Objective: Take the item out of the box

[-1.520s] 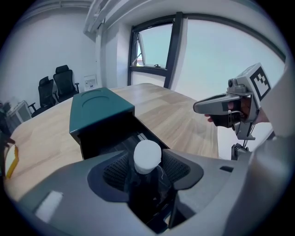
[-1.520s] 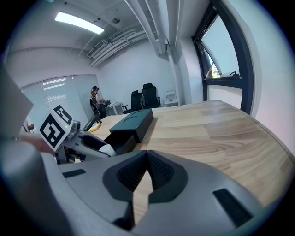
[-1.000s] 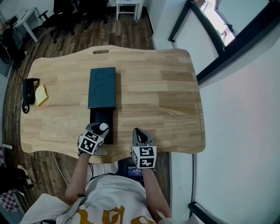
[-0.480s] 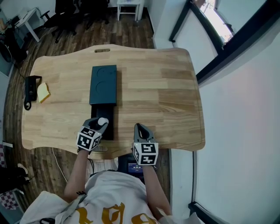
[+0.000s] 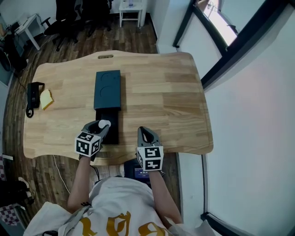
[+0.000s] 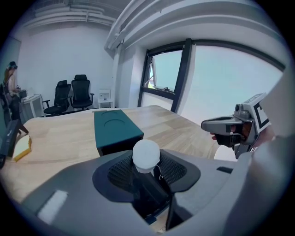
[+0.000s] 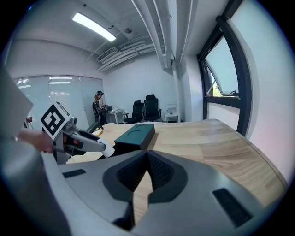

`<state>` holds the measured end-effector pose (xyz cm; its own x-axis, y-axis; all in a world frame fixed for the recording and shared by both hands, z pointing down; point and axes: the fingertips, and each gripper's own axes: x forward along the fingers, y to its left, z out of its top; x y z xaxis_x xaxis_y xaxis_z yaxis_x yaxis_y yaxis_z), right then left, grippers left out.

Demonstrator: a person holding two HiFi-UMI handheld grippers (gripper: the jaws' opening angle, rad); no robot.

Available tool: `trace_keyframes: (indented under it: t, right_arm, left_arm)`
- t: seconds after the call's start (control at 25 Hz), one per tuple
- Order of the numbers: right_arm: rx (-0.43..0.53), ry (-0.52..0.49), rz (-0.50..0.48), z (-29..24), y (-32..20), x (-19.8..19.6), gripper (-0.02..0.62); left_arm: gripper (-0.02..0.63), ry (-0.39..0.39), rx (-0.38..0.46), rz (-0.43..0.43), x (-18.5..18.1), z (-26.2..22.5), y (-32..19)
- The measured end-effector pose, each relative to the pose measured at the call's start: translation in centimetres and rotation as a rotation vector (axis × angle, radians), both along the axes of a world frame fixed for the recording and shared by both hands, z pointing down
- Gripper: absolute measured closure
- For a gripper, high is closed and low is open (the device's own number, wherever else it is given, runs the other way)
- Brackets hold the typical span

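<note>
A dark teal box lies on the wooden table, with its black inner tray slid out toward me. My left gripper hovers over that tray, shut on a small white round item. The left gripper view shows the white item pinched at the tips, with the teal box beyond. My right gripper hangs over the table's near edge beside the tray, jaws shut and empty. In the right gripper view, the left gripper carries the white item in front of the box.
A black device and a yellow pad lie at the table's left end. Office chairs and a white stool stand beyond the far edge. A window wall runs along the right.
The left gripper with the white item has shifted slightly left over the tray. The right gripper has barely moved. The head view has tilted a little.
</note>
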<state>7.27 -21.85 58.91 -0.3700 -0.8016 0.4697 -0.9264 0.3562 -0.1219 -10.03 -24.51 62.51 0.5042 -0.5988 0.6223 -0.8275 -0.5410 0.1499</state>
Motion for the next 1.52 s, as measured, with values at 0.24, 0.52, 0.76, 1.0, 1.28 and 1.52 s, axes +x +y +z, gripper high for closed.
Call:
trace_keyframes:
  t: [0.24,0.52,0.76,1.0,1.28,1.52]
  right_arm:
    - [0.035,-0.034,0.014,-2.0,0.2,-0.2,0.589]
    - [0.087,-0.056,0.029,-4.4,0.6,-0.3,0.589]
    - [0.107,-0.062,0.032,-5.2,1.2,-0.2,0.589]
    - [0.134,-0.066,0.037,-6.3,1.7,0.4,0.589]
    - [0.166,-0.050,0.036,-7.2,1.9,0.7,0.589]
    - [0.160,-0.052,0.038,-7.1,2.1,0.6,0.589]
  left_arm:
    - [0.433,0.011,0.042,0.007,-0.2,-1.8,0.6]
    - [0.433,0.024,0.113,-0.001,-0.5,-4.6,1.1]
    - [0.433,0.101,0.186,-0.042,-0.7,-8.2,1.1]
    - [0.433,0.132,0.206,-0.058,-0.5,-9.3,1.8]
    - [0.433,0.135,0.228,-0.071,-0.7,-10.3,2.2]
    - [0.433,0.134,0.223,-0.074,-1.2,-10.1,2.5]
